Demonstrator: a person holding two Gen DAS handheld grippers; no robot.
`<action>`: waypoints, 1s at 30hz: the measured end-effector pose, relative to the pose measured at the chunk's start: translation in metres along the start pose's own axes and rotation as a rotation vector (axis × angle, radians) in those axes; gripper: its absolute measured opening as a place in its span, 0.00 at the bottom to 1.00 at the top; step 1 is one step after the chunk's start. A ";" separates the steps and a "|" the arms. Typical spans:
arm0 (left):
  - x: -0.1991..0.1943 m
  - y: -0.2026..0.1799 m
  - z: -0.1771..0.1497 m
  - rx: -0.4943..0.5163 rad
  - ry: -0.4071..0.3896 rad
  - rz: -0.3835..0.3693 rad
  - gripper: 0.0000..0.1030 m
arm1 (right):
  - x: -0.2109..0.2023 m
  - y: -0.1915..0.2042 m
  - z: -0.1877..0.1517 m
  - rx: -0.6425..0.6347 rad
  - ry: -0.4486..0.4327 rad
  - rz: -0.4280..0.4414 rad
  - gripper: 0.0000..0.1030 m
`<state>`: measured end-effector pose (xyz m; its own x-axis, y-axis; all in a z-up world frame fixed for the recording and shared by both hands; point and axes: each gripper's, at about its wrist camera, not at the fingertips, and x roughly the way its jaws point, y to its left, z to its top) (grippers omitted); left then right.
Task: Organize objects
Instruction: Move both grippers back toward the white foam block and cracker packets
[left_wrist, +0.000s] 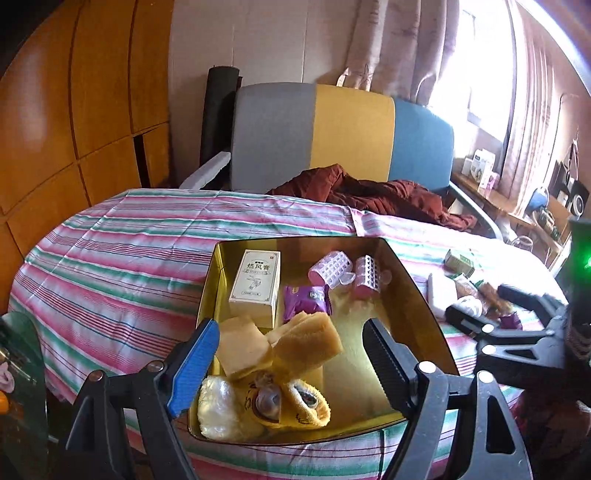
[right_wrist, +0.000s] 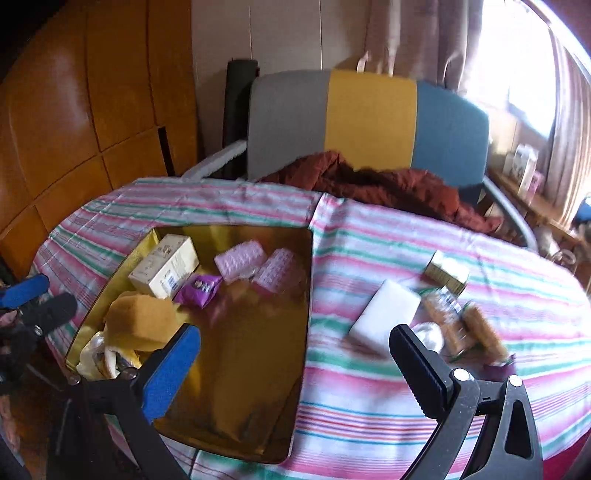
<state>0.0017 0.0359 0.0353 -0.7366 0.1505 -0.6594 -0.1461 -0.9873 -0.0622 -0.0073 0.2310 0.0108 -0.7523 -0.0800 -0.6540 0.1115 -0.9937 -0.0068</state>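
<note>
Tin tray (right_wrist: 122, 258) sits toward the desk's (right_wrist: 369, 406) left side, gold inside. It holds a cream box (left_wrist: 255, 282), purple packet (left_wrist: 304, 299), two pink rollers (left_wrist: 332, 267), a tan sponge (left_wrist: 308, 343) and yellow cloth (left_wrist: 295, 406). My left tool (left_wrist: 288, 354) hovers spread over its near end, gripping nothing. My right tool (right_wrist: 295, 362) is spread too, empty. White block (right_wrist: 384, 314), green box (right_wrist: 445, 273) and snack packs (right_wrist: 461, 325) lie near the right edge.

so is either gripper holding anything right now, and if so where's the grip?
Nothing is held. The left gripper is open above the gold tin, and the right gripper is open over the striped cloth beside it, both with empty jaws.
</note>
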 end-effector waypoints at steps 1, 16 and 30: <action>0.000 -0.001 -0.001 0.003 0.002 -0.002 0.78 | -0.004 0.000 0.001 -0.003 -0.022 -0.012 1.00; 0.000 -0.033 -0.009 0.097 0.002 -0.067 0.77 | 0.000 -0.040 -0.010 0.098 -0.017 -0.051 1.00; 0.010 -0.061 -0.016 0.167 0.066 -0.161 0.77 | -0.005 -0.179 -0.004 0.252 0.038 -0.274 1.00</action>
<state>0.0139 0.0970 0.0208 -0.6513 0.2962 -0.6986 -0.3694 -0.9280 -0.0490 -0.0211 0.4100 0.0124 -0.7073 0.1894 -0.6810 -0.2570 -0.9664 -0.0019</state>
